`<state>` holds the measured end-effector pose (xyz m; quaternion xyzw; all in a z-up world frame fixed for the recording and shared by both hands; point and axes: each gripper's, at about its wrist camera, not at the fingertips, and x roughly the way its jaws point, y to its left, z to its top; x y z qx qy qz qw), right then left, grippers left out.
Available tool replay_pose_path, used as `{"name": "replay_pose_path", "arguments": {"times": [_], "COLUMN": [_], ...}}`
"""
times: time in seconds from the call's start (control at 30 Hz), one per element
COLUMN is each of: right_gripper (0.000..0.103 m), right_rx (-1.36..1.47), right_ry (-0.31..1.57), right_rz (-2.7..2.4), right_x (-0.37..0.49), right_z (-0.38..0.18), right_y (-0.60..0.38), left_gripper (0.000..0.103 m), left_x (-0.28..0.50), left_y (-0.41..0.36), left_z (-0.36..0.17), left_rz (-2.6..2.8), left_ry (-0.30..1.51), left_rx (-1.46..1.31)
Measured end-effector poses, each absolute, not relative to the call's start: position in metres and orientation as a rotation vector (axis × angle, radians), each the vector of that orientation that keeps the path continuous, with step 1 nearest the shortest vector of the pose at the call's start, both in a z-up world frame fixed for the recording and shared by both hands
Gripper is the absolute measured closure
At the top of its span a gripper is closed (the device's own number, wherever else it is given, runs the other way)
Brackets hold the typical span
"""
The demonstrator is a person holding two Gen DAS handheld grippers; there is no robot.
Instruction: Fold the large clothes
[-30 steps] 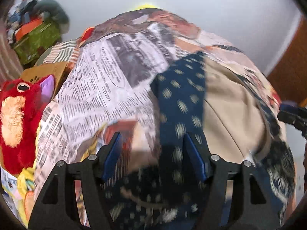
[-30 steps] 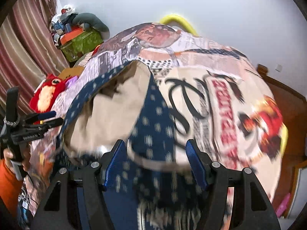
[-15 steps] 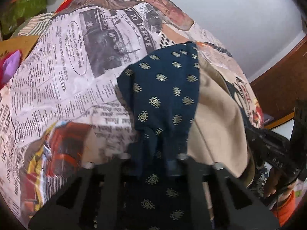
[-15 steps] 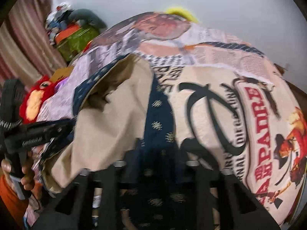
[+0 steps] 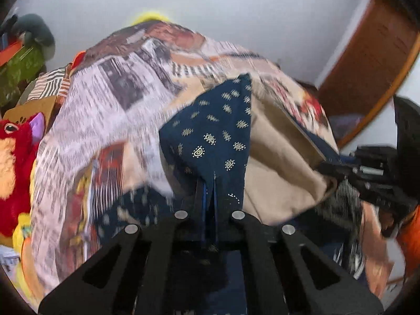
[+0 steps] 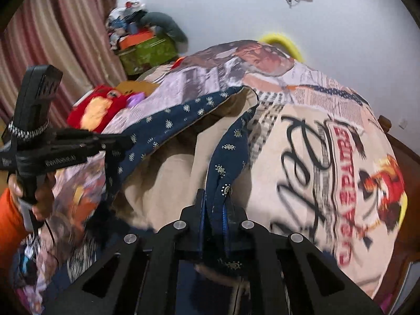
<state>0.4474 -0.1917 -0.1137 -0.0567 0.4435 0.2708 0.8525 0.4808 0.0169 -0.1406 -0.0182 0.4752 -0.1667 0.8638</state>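
Observation:
A navy garment (image 5: 215, 131) with small gold motifs and a beige lining (image 5: 278, 168) lies on a bed with a newspaper-print bedspread (image 5: 105, 99). In the left wrist view my left gripper (image 5: 208, 183) pinches a navy fold, its jaws closing the last bit on the cloth. My right gripper (image 5: 341, 166) shows at the right, clamped on the garment's far edge. In the right wrist view my right gripper (image 6: 214, 204) closes on a navy hem strip (image 6: 225, 152). My left gripper (image 6: 126, 141) holds the other edge, so the beige lining (image 6: 168, 178) hangs between them.
A red plush toy (image 5: 13, 152) lies left of the bed, also seen as the plush toy (image 6: 97, 107). A green box (image 6: 147, 52) with piled items stands by a striped curtain (image 6: 52, 39). A wooden panel (image 5: 367, 65) is at the right. A hand in an orange sleeve (image 6: 10, 210) grips the left handle.
Both grippers went from open around the garment's edges to shut on them. They have since pulled back and lifted the cloth, opening the garment so more beige lining shows.

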Motion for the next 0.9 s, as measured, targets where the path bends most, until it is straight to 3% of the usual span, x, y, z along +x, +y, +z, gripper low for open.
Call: {"name": "replay_pose_path", "arguments": {"times": [0.3, 0.43, 0.5, 0.63, 0.67, 0.73, 0.9], "right_gripper": [0.095, 0.093, 0.086, 0.057, 0.050, 0.047, 0.046], "right_rx": [-0.153, -0.170, -0.172, -0.158, -0.148, -0.133, -0.085], "right_ry": [1.044, 1.046, 1.041, 0.970, 0.944, 0.910, 0.956], "right_rz": [0.556, 0.533, 0.542, 0.534, 0.528, 0.509, 0.469], "right_x": [0.372, 0.360, 0.359, 0.366, 0.370, 0.384, 0.444], "right_z": [-0.164, -0.166, -0.155, -0.120, -0.112, -0.101, -0.110], "right_y": [-0.207, -0.209, -0.210, -0.211, -0.212, -0.210, -0.201], "left_gripper": [0.099, 0.099, 0.093, 0.048, 0.045, 0.041, 0.030], "left_x": [0.401, 0.388, 0.390, 0.404, 0.409, 0.427, 0.470], "left_y": [0.011, 0.016, 0.019, 0.020, 0.019, 0.011, -0.007], "left_z": [-0.187, -0.182, -0.172, -0.150, -0.148, -0.147, -0.166], "left_rz": [-0.330, -0.298, -0.290, -0.259, -0.262, -0.282, -0.313], "left_ry": [1.095, 1.077, 1.062, 1.004, 0.994, 1.000, 1.072], "left_rx": [0.104, 0.127, 0.128, 0.126, 0.118, 0.100, 0.043]}}
